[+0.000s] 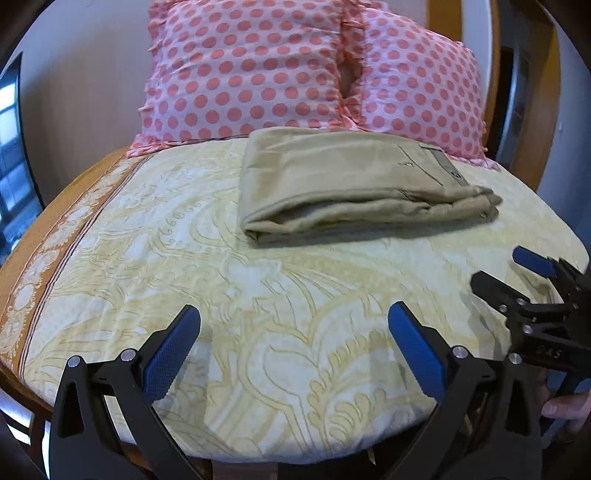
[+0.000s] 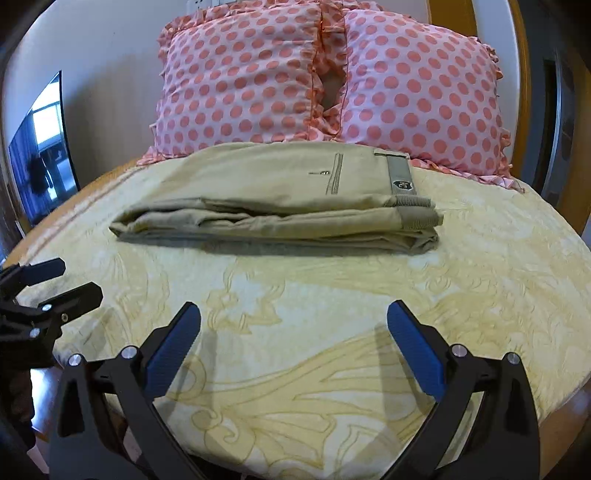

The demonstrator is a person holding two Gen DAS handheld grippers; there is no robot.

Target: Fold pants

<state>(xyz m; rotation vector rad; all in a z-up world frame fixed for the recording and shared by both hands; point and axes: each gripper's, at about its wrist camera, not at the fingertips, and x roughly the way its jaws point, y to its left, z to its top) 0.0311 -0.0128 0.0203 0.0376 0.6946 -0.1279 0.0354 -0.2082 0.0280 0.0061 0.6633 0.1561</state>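
The khaki pants (image 1: pixel 343 184) lie folded in a flat stack on the yellow patterned bedsheet (image 1: pixel 229 295), just in front of the pillows; they also show in the right wrist view (image 2: pixel 280 203), waistband and label to the right. My left gripper (image 1: pixel 293 321) is open and empty, held over the sheet well short of the pants. My right gripper (image 2: pixel 293 321) is open and empty too, also short of the pants. Each gripper shows at the edge of the other's view: the right one (image 1: pixel 517 273), the left one (image 2: pixel 70 277).
Two pink polka-dot pillows (image 2: pixel 332 77) stand against the wooden headboard (image 2: pixel 454 14) behind the pants. A dark TV screen (image 2: pixel 40 147) hangs on the wall at the left. The bed's wooden edge (image 1: pixel 22 258) runs along the left side.
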